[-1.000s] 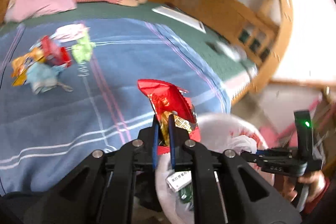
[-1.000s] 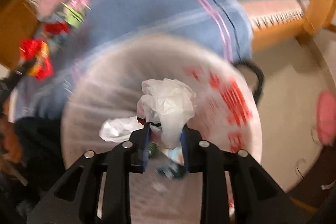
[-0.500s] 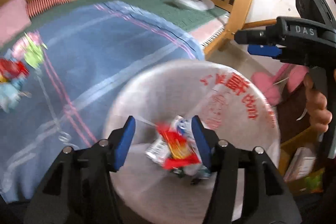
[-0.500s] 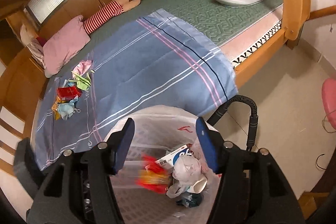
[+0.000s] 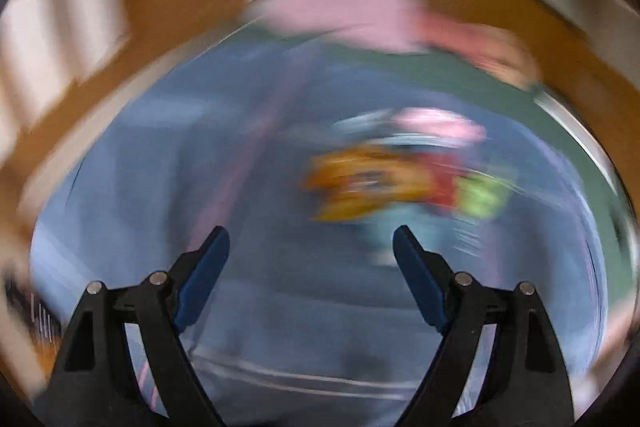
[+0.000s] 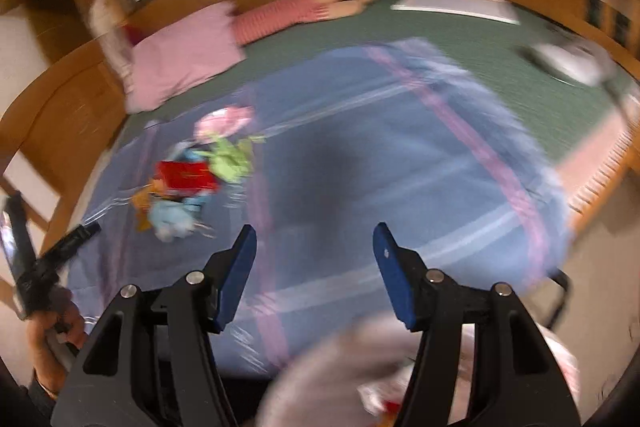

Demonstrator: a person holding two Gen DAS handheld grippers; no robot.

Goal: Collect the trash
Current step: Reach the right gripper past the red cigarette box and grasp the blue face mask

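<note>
Both tongs, left (image 5: 306,249) & right (image 6: 314,247), are gaping apart, empty. Approaching wrapper pile (image 6: 192,179) on bed blanket (image 6: 400,187): slow down, pinch one wrapper edge.

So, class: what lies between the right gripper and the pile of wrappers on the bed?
Only bare blue blanket lies between the right gripper and the wrappers, as the right wrist view shows.

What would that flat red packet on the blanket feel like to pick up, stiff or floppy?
The red packet looks flat with fairly straight edges, so it is probably stiffer than the crumpled wrappers around it. It seems thin, so likely light. Lying flat on the soft blanket, it may be awkward for open fingers to get under, and a glossy surface could slip.
</note>
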